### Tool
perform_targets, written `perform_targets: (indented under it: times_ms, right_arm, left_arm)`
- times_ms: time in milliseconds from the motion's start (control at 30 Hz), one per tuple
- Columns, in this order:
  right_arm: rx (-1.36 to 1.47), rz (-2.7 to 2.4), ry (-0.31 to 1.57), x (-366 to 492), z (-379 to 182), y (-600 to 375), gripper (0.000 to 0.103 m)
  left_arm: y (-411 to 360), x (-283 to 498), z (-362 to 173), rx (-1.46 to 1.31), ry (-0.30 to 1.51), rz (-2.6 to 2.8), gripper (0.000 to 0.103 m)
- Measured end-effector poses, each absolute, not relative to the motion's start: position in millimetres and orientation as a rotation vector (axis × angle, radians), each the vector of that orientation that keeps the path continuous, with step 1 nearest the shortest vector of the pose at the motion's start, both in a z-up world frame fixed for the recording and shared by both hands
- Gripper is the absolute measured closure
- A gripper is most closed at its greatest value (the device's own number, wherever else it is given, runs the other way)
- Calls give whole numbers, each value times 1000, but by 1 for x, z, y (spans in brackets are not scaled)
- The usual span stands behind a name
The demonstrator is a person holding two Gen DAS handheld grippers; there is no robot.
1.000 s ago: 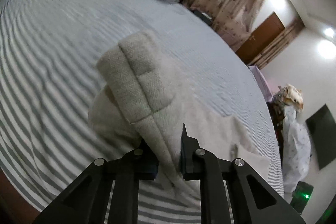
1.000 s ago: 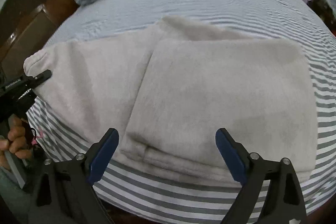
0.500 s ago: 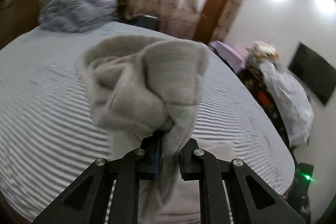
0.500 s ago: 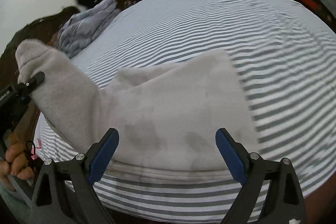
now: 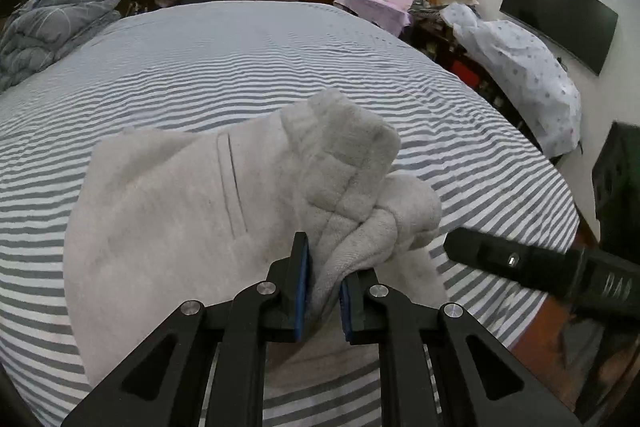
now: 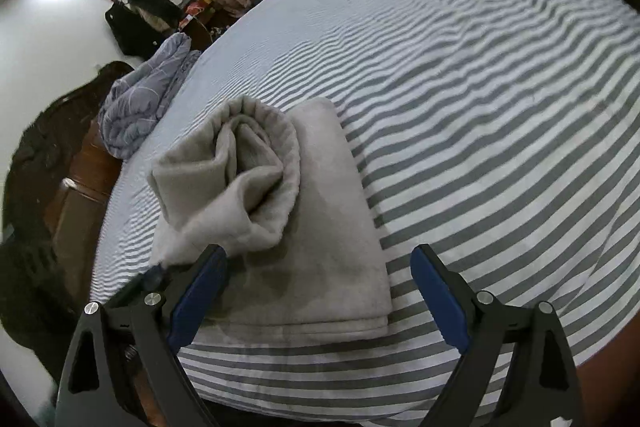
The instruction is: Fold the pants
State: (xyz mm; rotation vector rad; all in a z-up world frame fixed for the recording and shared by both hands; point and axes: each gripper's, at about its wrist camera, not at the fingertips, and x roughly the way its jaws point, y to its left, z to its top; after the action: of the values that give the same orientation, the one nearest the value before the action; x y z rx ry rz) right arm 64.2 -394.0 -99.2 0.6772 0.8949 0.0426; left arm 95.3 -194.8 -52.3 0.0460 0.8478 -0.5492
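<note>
The light grey fleece pants lie partly folded on the striped bed. My left gripper is shut on the bunched waistband end and holds it above the folded part. In the right wrist view the pants lie near the bed's front edge, with the lifted end curled over them. My right gripper is open and empty, its blue pads either side of the fold. The right gripper also shows as a black bar in the left wrist view.
A crumpled blue-grey blanket lies at the bed's far left corner, also in the right wrist view. A covered pile and a wall TV stand right of the bed. Curtains and a door are behind.
My left gripper has carried the held end of the pants up and across over the folded part. The right gripper has stayed open and swung its view toward the left of the bed.
</note>
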Motion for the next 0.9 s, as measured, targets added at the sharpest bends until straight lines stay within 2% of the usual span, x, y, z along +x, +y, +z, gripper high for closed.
perform_targets:
  times_ms: [267,567,633,667,700,900]
  right_arm:
    - [736,89,890,74,-105,-393,11]
    - [727,125,903,71,-101,-381,11]
    - [729,134,912,70,-102,-374,11]
    - [727,141,915,70,-102,-371,11]
    - [725,149,921,70,-103,-367,11]
    - [717,221,944,71,-110,-339,9]
  left_arm:
    - [-197,93,-55,124,846,-543,82]
    - [-186,81,-53,93,887,-585,67]
    - [-177,75,-53,55,890,-616,56]
    - [-173,71,-51,32,890,-632,44]
    - [-168,69,-50,18,888,-636,36]
    - [-138,63,-48,0,887,-573,33]
